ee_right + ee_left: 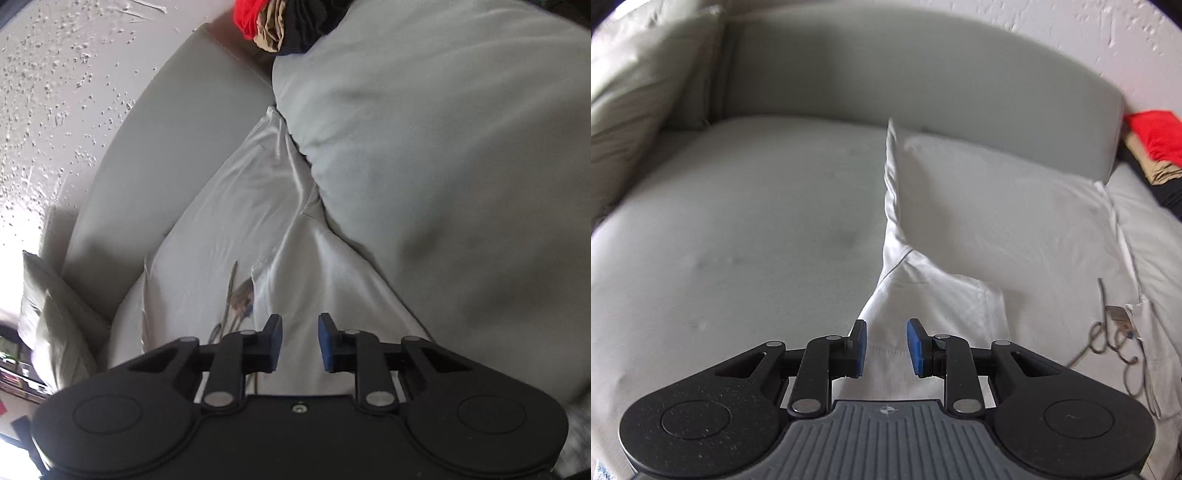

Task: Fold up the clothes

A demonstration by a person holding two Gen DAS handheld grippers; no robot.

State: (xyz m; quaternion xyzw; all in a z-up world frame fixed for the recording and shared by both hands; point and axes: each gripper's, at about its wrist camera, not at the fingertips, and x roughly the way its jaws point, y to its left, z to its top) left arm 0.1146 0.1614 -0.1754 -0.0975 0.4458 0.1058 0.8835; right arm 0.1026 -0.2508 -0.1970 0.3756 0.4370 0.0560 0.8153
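Note:
A white garment [979, 221] lies spread on the grey sofa seat [738, 221], with one part folded over itself and a dark print [1115, 332] near its right edge. My left gripper [886, 347] hovers over the garment's near end. Its blue pads stand apart and only flat cloth shows in the gap. In the right wrist view the same white garment [251, 206] runs along the sofa back, its print [240, 295] just left of my right gripper [300, 341]. The right gripper's pads are also apart above the cloth, with nothing pinched.
The sofa backrest [886, 74] curves behind the seat, with a loose cushion [635, 81] at the left. A pile of red, tan and dark clothes [1160, 136] lies at the far right end. A textured white wall [55, 92] rises behind the sofa.

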